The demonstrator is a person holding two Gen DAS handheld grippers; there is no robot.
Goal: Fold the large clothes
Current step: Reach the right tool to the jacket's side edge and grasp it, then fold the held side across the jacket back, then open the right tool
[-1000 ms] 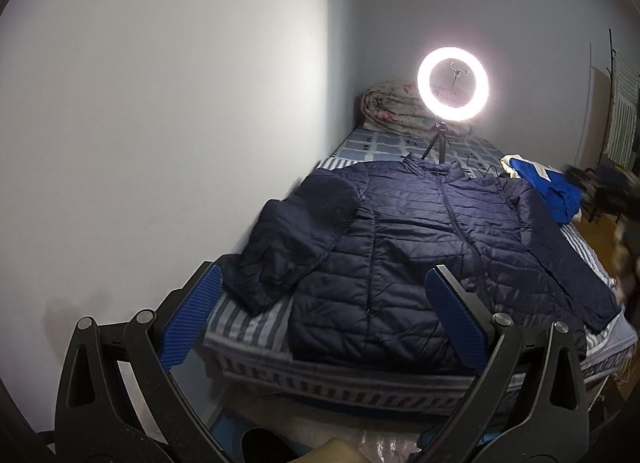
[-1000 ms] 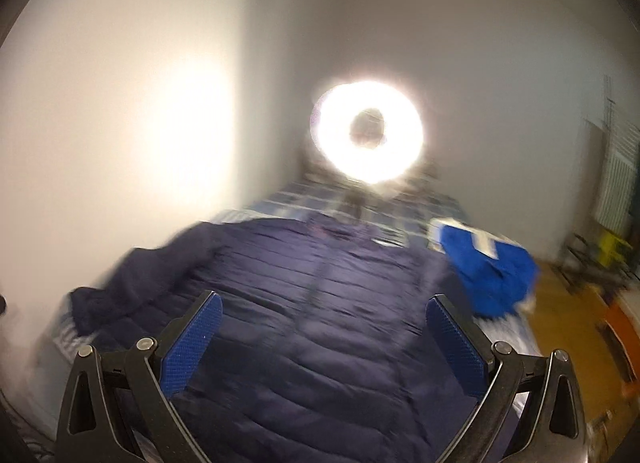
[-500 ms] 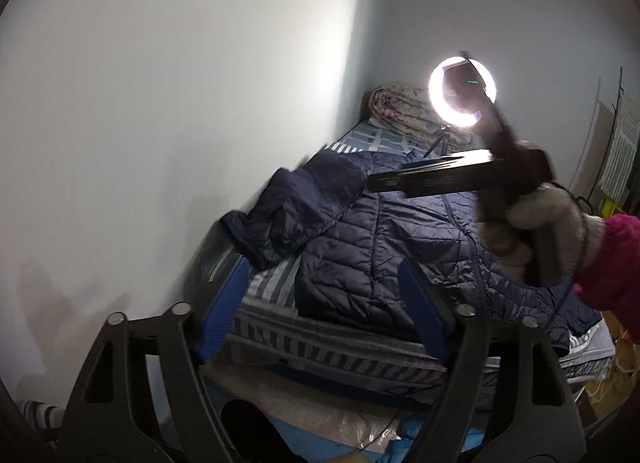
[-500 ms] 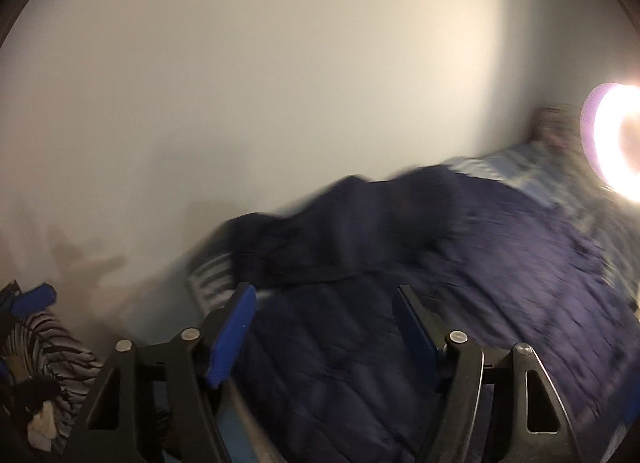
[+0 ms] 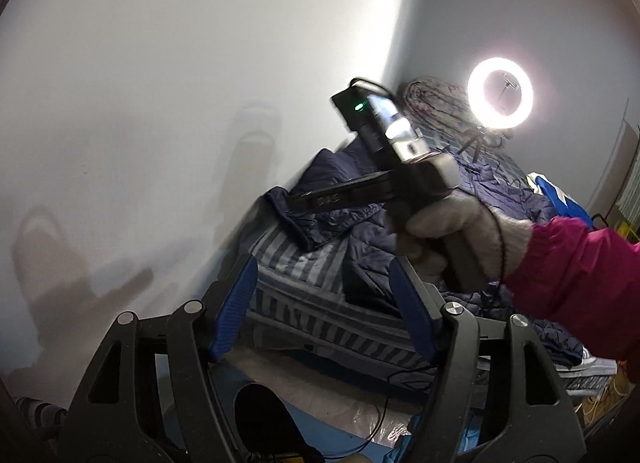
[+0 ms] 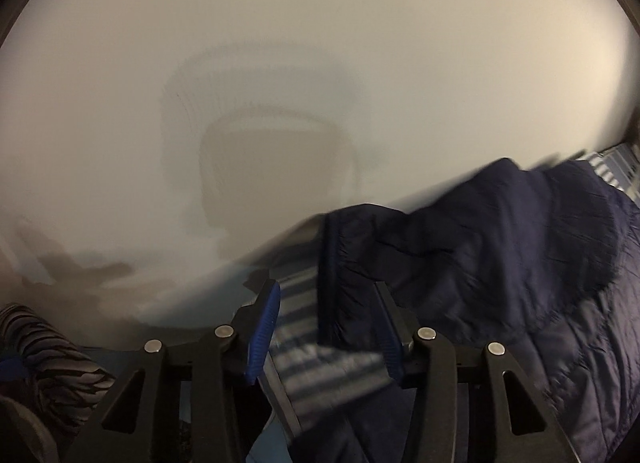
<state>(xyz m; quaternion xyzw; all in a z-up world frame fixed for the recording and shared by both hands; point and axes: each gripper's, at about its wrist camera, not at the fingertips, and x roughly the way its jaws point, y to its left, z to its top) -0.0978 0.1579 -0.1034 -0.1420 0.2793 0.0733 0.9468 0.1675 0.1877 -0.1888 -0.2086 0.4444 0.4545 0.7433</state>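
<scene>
While navy jacket (image 5: 472, 199) lies spread on striped bed (image 5: 320, 315), my right gripper (image 6: 326, 327) hangs just above its sleeve cuff (image 6: 340, 263), fingers apart, empty. My left gripper (image 5: 324, 303), short of bed's foot, fingers wide, empty.

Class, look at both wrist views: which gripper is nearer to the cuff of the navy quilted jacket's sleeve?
Right. The right gripper hangs open right at the cuff; the left gripper sits open, back off the bed's edge.
</scene>
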